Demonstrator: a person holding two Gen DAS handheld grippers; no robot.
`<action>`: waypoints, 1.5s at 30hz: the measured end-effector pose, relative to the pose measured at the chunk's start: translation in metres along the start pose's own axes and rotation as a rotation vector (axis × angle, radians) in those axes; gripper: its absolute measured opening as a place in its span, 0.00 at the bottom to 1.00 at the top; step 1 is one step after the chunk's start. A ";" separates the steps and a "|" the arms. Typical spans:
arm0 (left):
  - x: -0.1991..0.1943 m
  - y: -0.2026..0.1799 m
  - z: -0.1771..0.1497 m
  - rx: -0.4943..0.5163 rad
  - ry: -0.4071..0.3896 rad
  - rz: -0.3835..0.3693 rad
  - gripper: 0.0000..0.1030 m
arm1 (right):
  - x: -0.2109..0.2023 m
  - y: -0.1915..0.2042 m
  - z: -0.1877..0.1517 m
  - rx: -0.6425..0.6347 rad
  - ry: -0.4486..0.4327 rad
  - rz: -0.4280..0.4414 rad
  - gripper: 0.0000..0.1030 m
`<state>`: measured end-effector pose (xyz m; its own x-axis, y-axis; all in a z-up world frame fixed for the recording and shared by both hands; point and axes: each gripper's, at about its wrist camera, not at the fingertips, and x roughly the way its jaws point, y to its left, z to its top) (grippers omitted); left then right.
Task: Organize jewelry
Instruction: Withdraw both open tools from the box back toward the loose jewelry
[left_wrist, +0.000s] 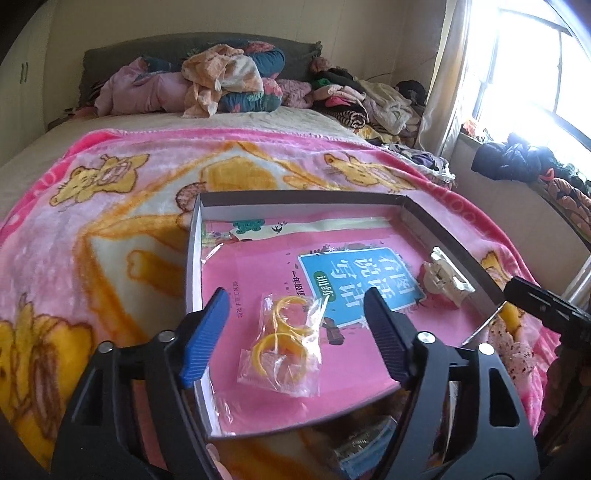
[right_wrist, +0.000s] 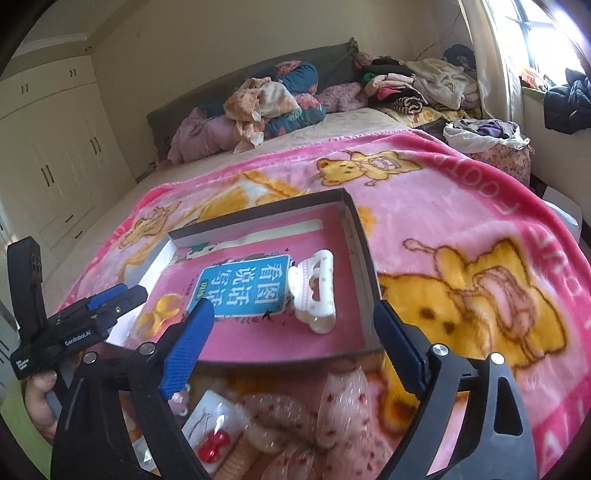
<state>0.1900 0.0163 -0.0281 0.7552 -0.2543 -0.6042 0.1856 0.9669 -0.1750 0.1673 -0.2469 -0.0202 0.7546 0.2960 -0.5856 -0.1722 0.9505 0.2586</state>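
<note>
**Readable text on the book, the gripper and the blanket**

The pink book (right_wrist: 258, 332) lying in the shallow box (right_wrist: 364, 254) carries a blue title panel (right_wrist: 245, 291) with large white Chinese characters, 看图说话写话; in the left wrist view they stand upside down. A small green tag at the panel's edge reads 训练. Smaller print beside it is too blurred to read. The left gripper (right_wrist: 110, 299), seen from the right wrist, bears "GenRobot.AI" in white on its black body. The pink blanket (right_wrist: 480, 192) shows large pale letters along its right border, not legible as a word.
</note>
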 end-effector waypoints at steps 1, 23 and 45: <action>-0.003 -0.001 0.000 0.002 -0.006 0.002 0.70 | -0.003 0.001 -0.001 -0.001 -0.004 -0.001 0.86; -0.056 -0.013 -0.013 0.023 -0.109 -0.008 0.89 | -0.055 0.021 -0.033 -0.066 -0.067 -0.001 0.89; -0.077 -0.008 -0.045 0.057 -0.089 -0.003 0.89 | -0.078 0.034 -0.074 -0.104 -0.029 0.002 0.89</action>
<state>0.1021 0.0269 -0.0158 0.8071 -0.2564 -0.5318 0.2210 0.9665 -0.1306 0.0561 -0.2308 -0.0225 0.7720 0.2964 -0.5623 -0.2371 0.9550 0.1779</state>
